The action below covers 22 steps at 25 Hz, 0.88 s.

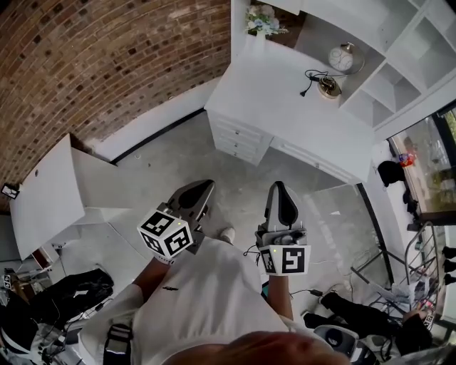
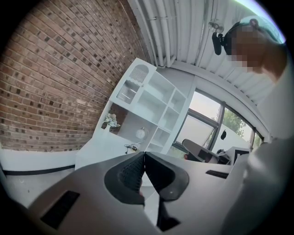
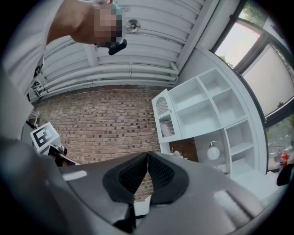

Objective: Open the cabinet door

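Note:
A white shelf unit stands on a white desk (image 1: 285,100) against the brick wall. Its upper cabinet has arched mesh doors, which look closed in the left gripper view (image 2: 131,85) and the right gripper view (image 3: 164,117). Small drawers (image 1: 239,139) sit under the desk's left end. My left gripper (image 1: 201,189) is held close to my body, well short of the desk, with its pads together and nothing between them (image 2: 144,153). My right gripper (image 1: 279,191) is beside it, also shut and empty (image 3: 147,155). Both point toward the desk.
On the desk are a vase of flowers (image 1: 262,20), a round clock (image 1: 343,57) and a small corded object (image 1: 326,85). A white table (image 1: 46,196) stands to the left. Black bags (image 1: 64,292) and cables lie on the floor. Concrete floor (image 1: 235,178) lies between me and the desk.

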Each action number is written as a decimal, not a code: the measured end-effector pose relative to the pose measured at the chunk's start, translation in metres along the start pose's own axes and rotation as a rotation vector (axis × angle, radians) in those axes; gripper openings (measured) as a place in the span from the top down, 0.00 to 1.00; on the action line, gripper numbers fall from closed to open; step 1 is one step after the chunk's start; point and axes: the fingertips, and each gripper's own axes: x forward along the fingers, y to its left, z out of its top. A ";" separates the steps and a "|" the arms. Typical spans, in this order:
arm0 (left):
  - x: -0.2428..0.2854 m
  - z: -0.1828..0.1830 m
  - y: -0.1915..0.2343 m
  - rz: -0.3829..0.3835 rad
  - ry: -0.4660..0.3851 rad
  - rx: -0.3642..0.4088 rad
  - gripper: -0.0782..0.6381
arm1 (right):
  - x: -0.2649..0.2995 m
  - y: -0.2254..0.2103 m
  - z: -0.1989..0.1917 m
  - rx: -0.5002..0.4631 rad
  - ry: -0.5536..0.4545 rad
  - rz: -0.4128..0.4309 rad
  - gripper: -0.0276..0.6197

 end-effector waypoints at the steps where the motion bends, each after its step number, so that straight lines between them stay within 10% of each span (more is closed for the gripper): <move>1: 0.001 0.003 0.005 0.000 -0.001 -0.004 0.88 | 0.006 0.000 -0.001 0.000 0.004 0.000 0.95; 22: 0.095 0.117 0.130 -0.122 0.004 0.009 0.88 | 0.191 -0.010 -0.001 -0.067 0.016 -0.115 0.95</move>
